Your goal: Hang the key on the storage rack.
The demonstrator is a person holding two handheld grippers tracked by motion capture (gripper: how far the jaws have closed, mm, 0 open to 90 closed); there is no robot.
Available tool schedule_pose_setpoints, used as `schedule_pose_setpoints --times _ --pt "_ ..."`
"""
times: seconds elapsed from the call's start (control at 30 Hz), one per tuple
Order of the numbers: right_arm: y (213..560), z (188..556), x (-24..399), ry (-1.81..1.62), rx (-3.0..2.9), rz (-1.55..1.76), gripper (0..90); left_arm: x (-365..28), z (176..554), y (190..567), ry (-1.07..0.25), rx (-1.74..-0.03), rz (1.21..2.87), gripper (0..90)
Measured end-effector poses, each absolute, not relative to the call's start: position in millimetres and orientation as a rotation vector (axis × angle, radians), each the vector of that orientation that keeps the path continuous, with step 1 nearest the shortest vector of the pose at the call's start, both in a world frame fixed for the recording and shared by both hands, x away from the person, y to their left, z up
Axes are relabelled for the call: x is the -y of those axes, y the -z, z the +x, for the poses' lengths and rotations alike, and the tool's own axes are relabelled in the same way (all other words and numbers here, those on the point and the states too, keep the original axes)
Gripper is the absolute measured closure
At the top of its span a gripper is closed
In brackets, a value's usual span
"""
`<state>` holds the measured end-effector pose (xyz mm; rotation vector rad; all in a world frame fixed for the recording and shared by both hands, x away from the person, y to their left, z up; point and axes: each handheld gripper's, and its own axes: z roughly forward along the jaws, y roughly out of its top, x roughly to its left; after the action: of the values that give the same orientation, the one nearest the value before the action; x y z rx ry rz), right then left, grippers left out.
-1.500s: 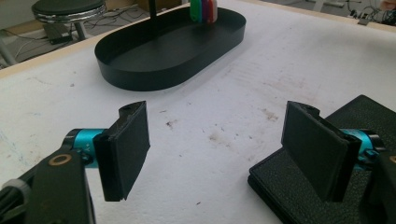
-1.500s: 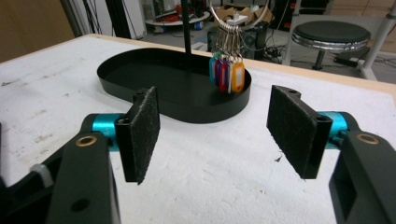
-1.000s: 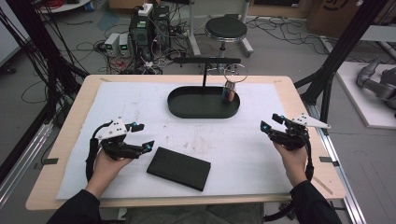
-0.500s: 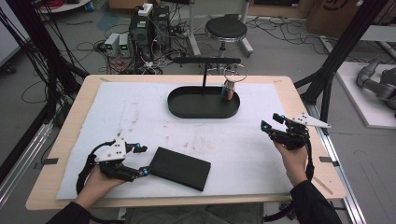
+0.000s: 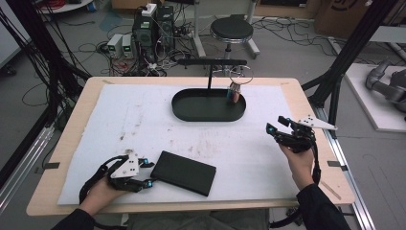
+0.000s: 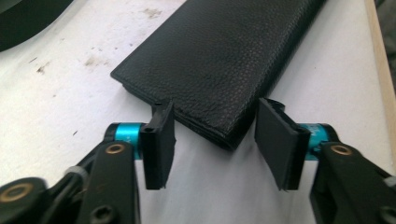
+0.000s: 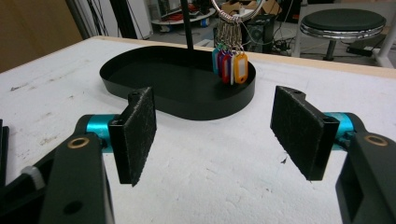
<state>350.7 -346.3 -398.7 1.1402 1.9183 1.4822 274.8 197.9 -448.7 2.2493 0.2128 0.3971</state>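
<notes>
Left gripper view has the left gripper (image 6: 212,140) low on the table, jaws spread either side of the near corner of the black leather wallet (image 6: 219,60). Seemingly a grasp approach: next, ease forward and close. Its long axis runs away from the jaws, slanting right. The right gripper (image 7: 224,135) hangs parted, idle.

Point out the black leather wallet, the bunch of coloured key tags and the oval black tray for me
black leather wallet (image 6: 219,56), left gripper view, middle of its top face.
coloured key tags (image 7: 229,65), right gripper view, on the hanging tags.
oval black tray (image 5: 191,116), high view, on its near rim.
</notes>
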Motion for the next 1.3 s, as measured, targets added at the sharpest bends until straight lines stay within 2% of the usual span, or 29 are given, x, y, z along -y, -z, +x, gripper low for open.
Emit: schedule_pose_setpoints --times 0.23,0.43,0.53,0.7,1.3 --pt "399 351 347 -1.489 -1.921 1.148 31.8 -193 270 449 -0.459 -0.150 2.274 54.6" --pt "399 351 344 -1.482 -1.932 1.137 32.6 -187 265 444 -0.506 -0.098 2.315 70.5" --pt "399 352 343 -1.485 -1.931 1.129 32.8 -181 266 441 -0.475 -0.118 2.328 74.9" --pt "399 351 343 -1.494 -1.934 1.125 33.9 -172 270 434 -0.418 -0.175 2.314 77.1" --pt "399 351 326 -1.545 -2.053 0.998 34.7 -178 293 407 -0.282 -0.389 2.095 79.5"
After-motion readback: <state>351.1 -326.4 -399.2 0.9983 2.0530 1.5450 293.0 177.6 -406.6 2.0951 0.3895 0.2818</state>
